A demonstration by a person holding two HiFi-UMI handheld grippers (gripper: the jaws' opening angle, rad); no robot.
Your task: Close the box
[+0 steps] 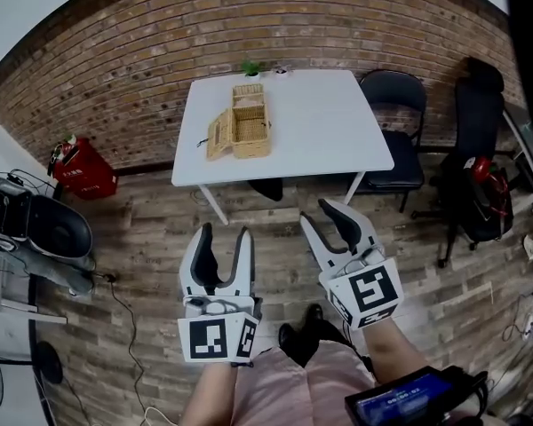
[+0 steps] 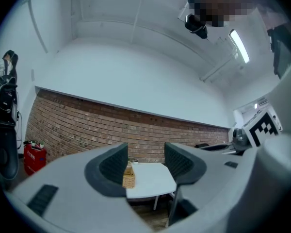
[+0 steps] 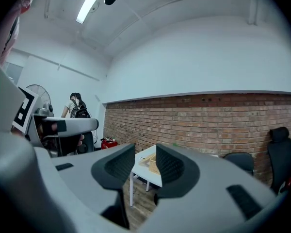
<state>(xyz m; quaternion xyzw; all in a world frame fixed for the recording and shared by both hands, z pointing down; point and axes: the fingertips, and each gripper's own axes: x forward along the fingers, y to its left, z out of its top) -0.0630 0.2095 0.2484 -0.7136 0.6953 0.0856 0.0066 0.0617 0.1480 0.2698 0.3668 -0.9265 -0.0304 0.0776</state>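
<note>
A wicker box (image 1: 242, 122) stands on the left part of a white table (image 1: 329, 122) by the brick wall, its lid folded out to the left. Both grippers hang in the air over the wooden floor, well short of the table. My left gripper (image 1: 222, 232) is open with nothing between its jaws. My right gripper (image 1: 320, 209) is also open and empty, its jaws closer together. In the left gripper view the box (image 2: 129, 174) and table (image 2: 153, 176) show far off between that gripper's (image 2: 146, 152) jaws. The right gripper view shows the box (image 3: 150, 162) beyond its own gripper's (image 3: 145, 149) jaws.
A small plant (image 1: 250, 67) sits at the table's far edge. A black chair (image 1: 393, 96) stands right of the table, and another chair with bags (image 1: 480, 176) further right. A red case (image 1: 82, 169) leans on the wall at left; black equipment (image 1: 31, 224) lies nearer.
</note>
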